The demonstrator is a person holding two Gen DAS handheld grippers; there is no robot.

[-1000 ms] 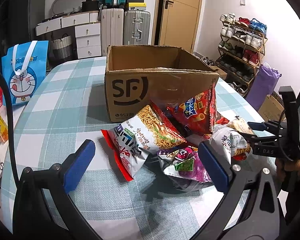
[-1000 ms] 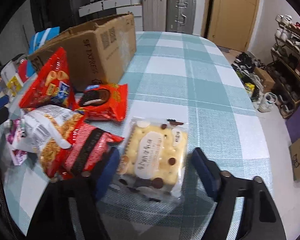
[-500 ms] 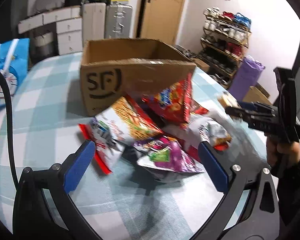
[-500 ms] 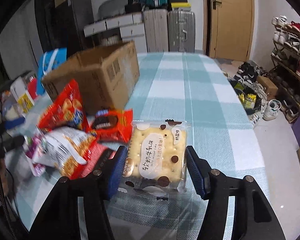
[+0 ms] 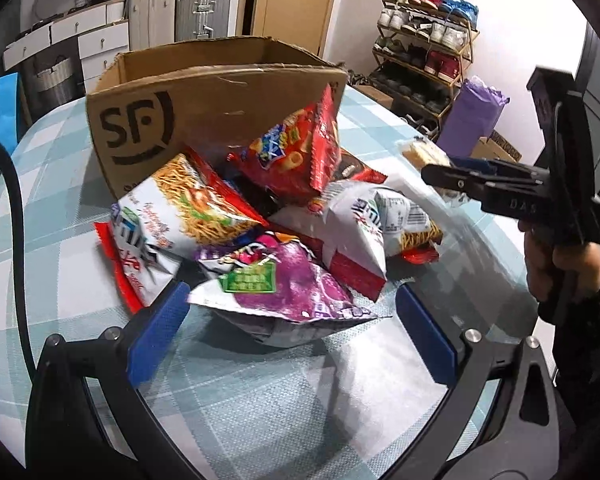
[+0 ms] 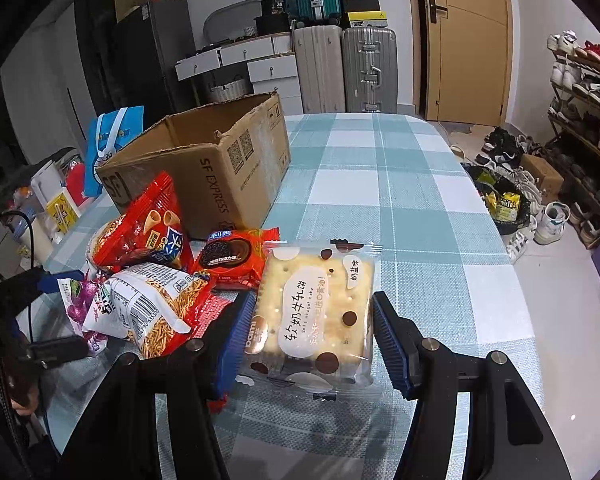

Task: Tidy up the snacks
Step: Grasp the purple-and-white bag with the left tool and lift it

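My right gripper (image 6: pixel 312 328) is shut on a clear-wrapped cracker packet (image 6: pixel 316 312) and holds it lifted above the table; it also shows in the left wrist view (image 5: pixel 422 152). My left gripper (image 5: pixel 292 328) is open, its blue pads either side of a purple snack bag (image 5: pixel 284 292). Behind lies a pile: a noodle snack bag (image 5: pixel 180 208), a red cone-snack bag (image 5: pixel 296 152), a white and red bag (image 5: pixel 364 224). An open cardboard box (image 5: pixel 204 96) stands behind the pile. A red cookie pack (image 6: pixel 232 256) lies by the box.
A checked tablecloth (image 6: pixel 400 184) covers the table. A blue cartoon bag (image 6: pixel 112 136) and small items stand at the table's left end. Suitcases (image 6: pixel 348 68), drawers and a shoe rack (image 5: pixel 424 48) stand beyond the table.
My right gripper closed on the cracker packet and lifted it off the table. My left gripper moved in towards the purple bag and the pile.
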